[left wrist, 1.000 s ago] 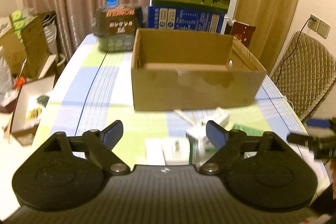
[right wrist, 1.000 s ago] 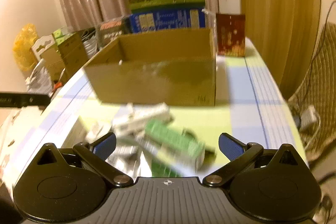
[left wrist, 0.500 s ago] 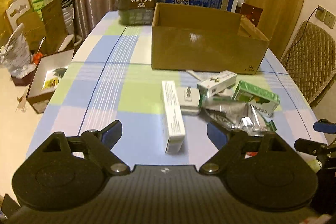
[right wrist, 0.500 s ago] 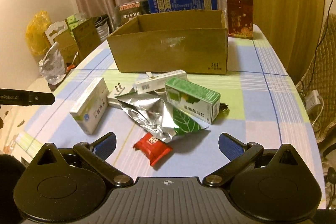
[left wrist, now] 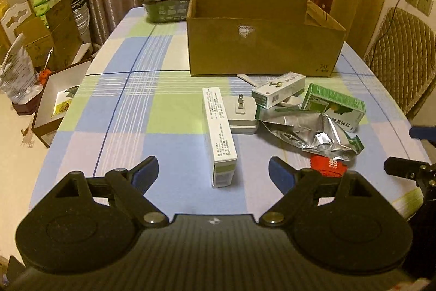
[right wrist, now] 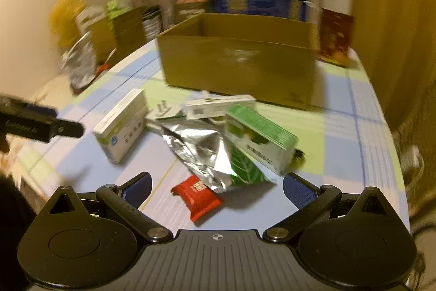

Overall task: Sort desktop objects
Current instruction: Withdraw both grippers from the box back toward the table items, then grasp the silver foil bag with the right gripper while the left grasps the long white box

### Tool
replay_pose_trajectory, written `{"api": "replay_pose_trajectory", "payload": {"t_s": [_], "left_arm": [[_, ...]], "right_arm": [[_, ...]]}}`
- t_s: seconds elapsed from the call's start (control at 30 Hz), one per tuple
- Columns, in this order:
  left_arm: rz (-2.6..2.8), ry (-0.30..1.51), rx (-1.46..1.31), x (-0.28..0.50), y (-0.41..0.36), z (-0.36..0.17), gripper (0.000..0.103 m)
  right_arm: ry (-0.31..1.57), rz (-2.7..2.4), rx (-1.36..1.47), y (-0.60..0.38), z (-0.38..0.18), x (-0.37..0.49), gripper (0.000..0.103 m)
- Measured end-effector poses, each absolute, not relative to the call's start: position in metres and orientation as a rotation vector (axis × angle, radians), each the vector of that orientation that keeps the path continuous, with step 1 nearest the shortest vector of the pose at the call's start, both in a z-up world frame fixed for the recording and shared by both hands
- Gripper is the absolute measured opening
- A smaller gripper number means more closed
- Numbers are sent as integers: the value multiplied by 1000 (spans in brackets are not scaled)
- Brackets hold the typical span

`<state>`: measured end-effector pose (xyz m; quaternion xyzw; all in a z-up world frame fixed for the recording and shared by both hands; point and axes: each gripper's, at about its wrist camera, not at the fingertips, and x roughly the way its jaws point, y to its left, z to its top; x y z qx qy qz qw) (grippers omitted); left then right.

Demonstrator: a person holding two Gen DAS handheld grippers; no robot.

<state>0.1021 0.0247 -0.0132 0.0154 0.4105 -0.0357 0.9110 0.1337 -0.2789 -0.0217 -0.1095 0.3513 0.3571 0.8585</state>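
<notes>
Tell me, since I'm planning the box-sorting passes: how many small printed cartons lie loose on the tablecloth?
3. A long white carton nearest the left gripper, a white-green carton by the cardboard box, and a green carton rightmost. The foil bag might hide more.

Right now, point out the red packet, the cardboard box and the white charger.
red packet [right wrist: 196, 195], right wrist view, its top face.
cardboard box [left wrist: 261, 45], left wrist view, front wall.
white charger [left wrist: 241, 115], left wrist view, top face.

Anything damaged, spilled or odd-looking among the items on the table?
Only the silver foil bag: crumpled and flattened, lying partly under the green box. Nothing looks spilled. The cardboard box stands upright, with one flap bent inward.
</notes>
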Motion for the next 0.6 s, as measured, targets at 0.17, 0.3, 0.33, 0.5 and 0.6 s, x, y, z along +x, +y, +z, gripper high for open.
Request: {"api": "replay_pose_trajectory", "payload": {"t_s": [0.17,0.3,0.33,0.5,0.6], "left_arm": [[-101,878,89,118,20,-23,84],[-114,890,109,132,19,-31,84],[-116,894,111,136,18,-34,83],[-133,916,107,155,17,-44,77],[-142,929,109,164,16,-50,74]], "right_arm": [[699,843,-400,-254,-27,145,101],[707,883,-487,-238,-36,160,100],[715,898,-508,-235,-39,164,99],[753,966,-603,-213,-50,182,89],[791,1014,-612,-203,-57,194,88]]}}
